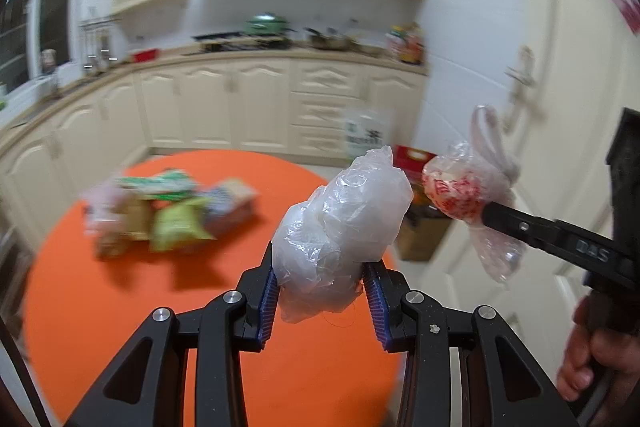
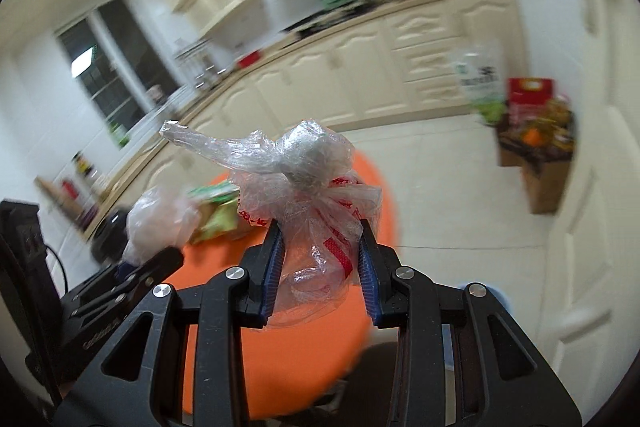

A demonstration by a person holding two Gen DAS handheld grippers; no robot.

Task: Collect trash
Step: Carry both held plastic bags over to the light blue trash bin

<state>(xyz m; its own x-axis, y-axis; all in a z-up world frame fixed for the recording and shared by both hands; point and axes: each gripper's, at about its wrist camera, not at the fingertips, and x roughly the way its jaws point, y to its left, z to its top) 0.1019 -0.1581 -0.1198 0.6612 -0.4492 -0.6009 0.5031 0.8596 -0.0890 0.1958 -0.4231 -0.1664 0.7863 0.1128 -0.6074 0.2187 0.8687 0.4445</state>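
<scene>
Open orange tabletop near the grippers; clutter at its far left.

In the left wrist view, the round orange table (image 1: 224,307) is seen bare across the centre and lower part of the frame, so passage is left there; a blurred heap of snack packets (image 1: 168,211) is found at centre left. At right, the way is taken up by the right gripper (image 1: 484,213) and its red-printed plastic bag (image 1: 460,195). In the right wrist view, bare floor (image 2: 448,187) is seen at centre right, bounded by a filled cardboard box (image 2: 540,163).

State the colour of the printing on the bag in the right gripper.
Red, on clear plastic bag; shows best in the right wrist view.
</scene>
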